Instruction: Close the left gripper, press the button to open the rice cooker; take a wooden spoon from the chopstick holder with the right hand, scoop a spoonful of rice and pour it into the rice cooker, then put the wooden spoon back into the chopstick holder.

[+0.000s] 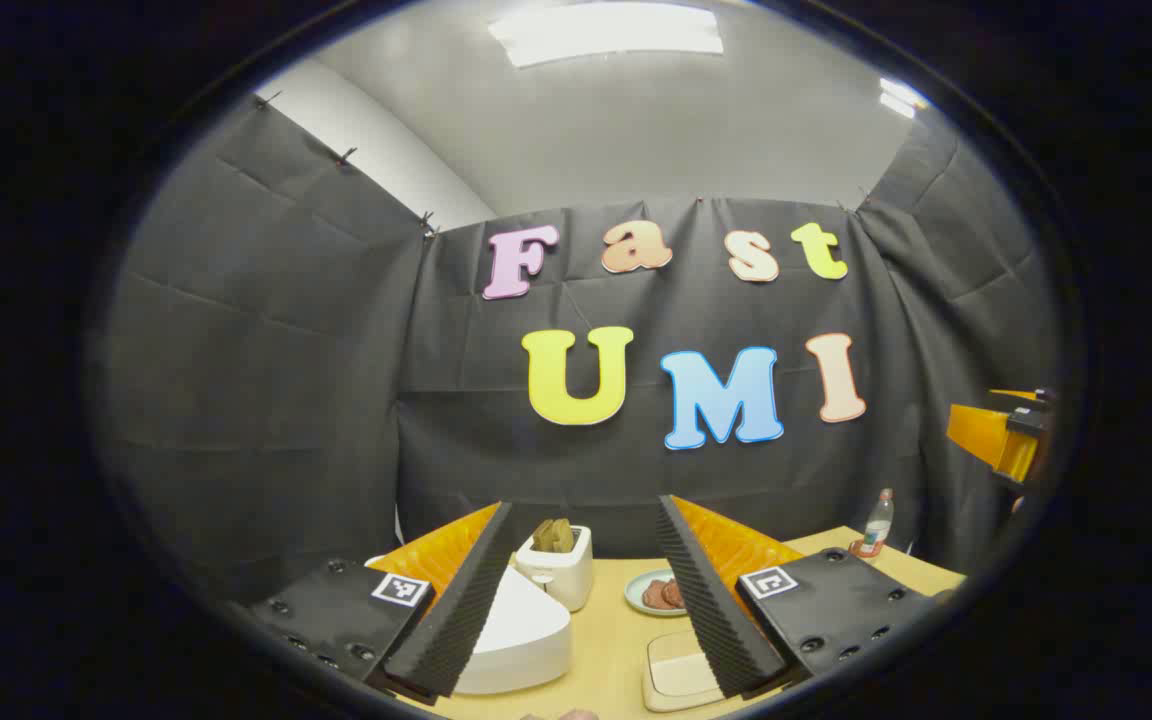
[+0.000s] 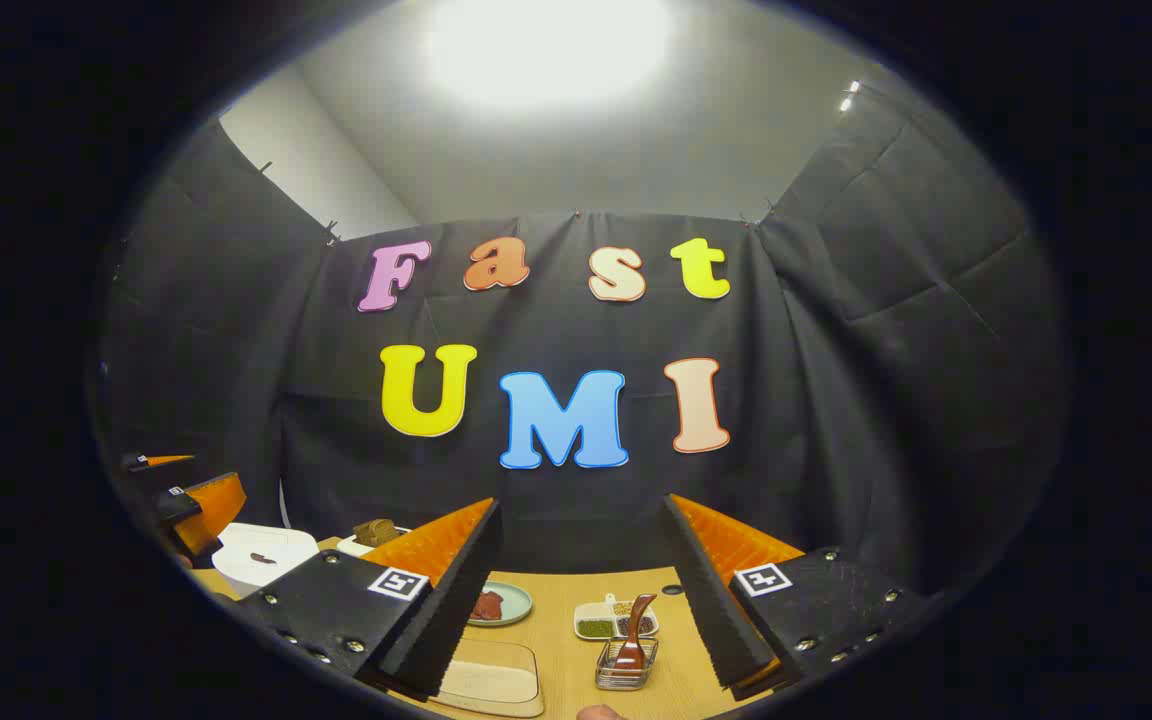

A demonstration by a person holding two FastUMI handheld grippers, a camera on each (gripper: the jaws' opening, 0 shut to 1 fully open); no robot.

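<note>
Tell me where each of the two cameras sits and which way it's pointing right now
Left gripper view: rides on the left gripper, facing the booth's back wall over the table; its open fingers frame the white rice cooker, and the other gripper shows at the right edge.
Right gripper view: rides on the right gripper, facing the same wall; its open fingers frame the wooden spoon in the chopstick holder.
Shared: the rice cooker and the plate.

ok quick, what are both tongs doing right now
Left tongs: open, holding nothing.
Right tongs: open, holding nothing.
</note>
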